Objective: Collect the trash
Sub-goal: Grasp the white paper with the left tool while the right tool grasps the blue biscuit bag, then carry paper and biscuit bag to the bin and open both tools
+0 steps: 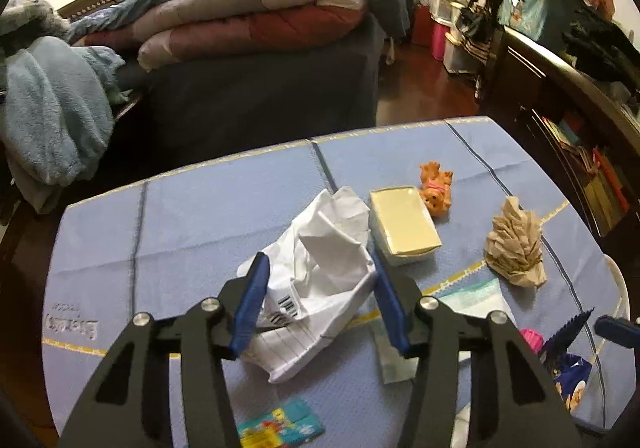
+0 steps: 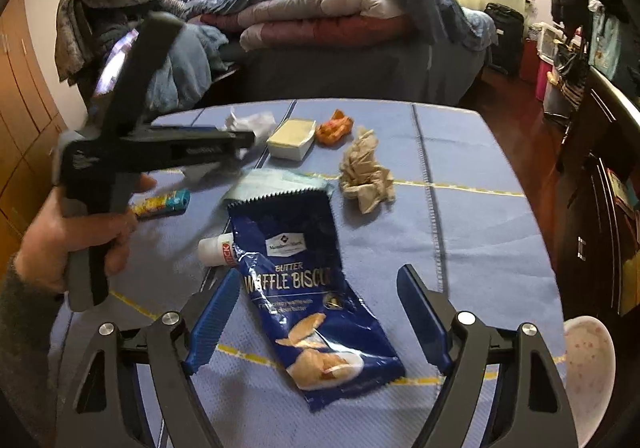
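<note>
Your left gripper (image 1: pixel 316 300) clamped the crumpled white paper (image 1: pixel 320 268) mid-table.
Your right gripper (image 2: pixel 316 320) stood apart over the biscuit wrapper (image 2: pixel 304 288); only that view showed the bare table (image 2: pixel 480 232) edge rightward.

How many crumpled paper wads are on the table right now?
2. The white crumpled paper sits between the left claw fingers, beside the cream box. The brown crumpled paper lies alone toward the table's right side. Others may be hidden behind the claws.

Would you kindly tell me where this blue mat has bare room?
Free: right of the crumpled brown paper, toward the blue mat's edge. Crowded: the middle, around the crumpled white paper, cream box and blue biscuit wrapper.
</note>
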Demonstrator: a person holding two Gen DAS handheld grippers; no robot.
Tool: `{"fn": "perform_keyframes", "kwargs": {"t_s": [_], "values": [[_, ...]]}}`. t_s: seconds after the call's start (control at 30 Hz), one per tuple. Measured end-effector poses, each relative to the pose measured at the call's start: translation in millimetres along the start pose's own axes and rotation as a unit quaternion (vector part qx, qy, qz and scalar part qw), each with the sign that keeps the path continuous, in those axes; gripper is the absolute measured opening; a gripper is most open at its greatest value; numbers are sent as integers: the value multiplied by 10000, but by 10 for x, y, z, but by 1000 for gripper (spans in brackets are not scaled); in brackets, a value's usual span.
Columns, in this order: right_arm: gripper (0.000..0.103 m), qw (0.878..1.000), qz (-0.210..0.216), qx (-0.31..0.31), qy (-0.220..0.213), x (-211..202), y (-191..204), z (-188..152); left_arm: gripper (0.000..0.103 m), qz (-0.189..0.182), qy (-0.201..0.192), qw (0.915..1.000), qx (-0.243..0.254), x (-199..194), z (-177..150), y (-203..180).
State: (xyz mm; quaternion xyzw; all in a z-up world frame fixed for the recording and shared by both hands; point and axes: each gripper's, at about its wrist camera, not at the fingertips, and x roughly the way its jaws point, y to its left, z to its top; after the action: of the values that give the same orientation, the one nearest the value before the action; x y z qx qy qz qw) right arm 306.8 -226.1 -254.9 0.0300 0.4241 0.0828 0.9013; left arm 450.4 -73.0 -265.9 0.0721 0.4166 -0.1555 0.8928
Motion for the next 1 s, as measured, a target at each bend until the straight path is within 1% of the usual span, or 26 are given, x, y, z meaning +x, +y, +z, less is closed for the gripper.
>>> {"fn": "perform_keyframes", "kwargs": {"t_s": [0.1, 0.23, 0.27, 0.3, 0.33, 0.37, 0.4, 0.43, 0.47, 0.57, 0.8, 1.0], "values": [[81, 9999, 39, -83, 113, 97, 47, 8, 52, -39, -137, 9998, -166, -138, -10, 101], [81, 9996, 2, -168, 245, 194, 82, 2, 53, 8, -304, 9989, -361, -357, -21, 246], [80, 9994, -14, -178, 285, 212, 87, -3, 53, -14, -328, 9986, -410, -411, -25, 272], [77, 9993, -17, -183, 327, 233, 90, -11, 53, -24, -346, 9984, -446, -454, -30, 291], [68, 9992, -14, -187, 355, 248, 93, -21, 53, -13, -358, 9982, -475, -506, -40, 306], [64, 9991, -18, -192, 391, 269, 97, -29, 53, 4, -371, 9981, -486, -553, -50, 314], [56, 9991, -66, -226, 353, 257, 109, -39, 53, 15, -383, 9981, -486, -589, -58, 312], [42, 9990, -110, -252, 342, 247, 118, -44, 54, 23, -392, 9981, -479, -633, -69, 307], [31, 9990, -145, -271, 322, 227, 127, -52, 54, 29, -403, 9981, -473, -673, -81, 295], [25, 9993, 38, -174, 318, 185, 95, -58, 54, 12, -440, 9980, -460, -770, -115, 250], [24, 9999, 17, -119, 97, -66, 20, -71, 54, -81, -554, 9974, -450, -984, -214, 102], [24, 10000, -39, 25, 6, -316, -111, -164, 55, -181, -632, 9972, -365, -1198, -283, -99]]}}
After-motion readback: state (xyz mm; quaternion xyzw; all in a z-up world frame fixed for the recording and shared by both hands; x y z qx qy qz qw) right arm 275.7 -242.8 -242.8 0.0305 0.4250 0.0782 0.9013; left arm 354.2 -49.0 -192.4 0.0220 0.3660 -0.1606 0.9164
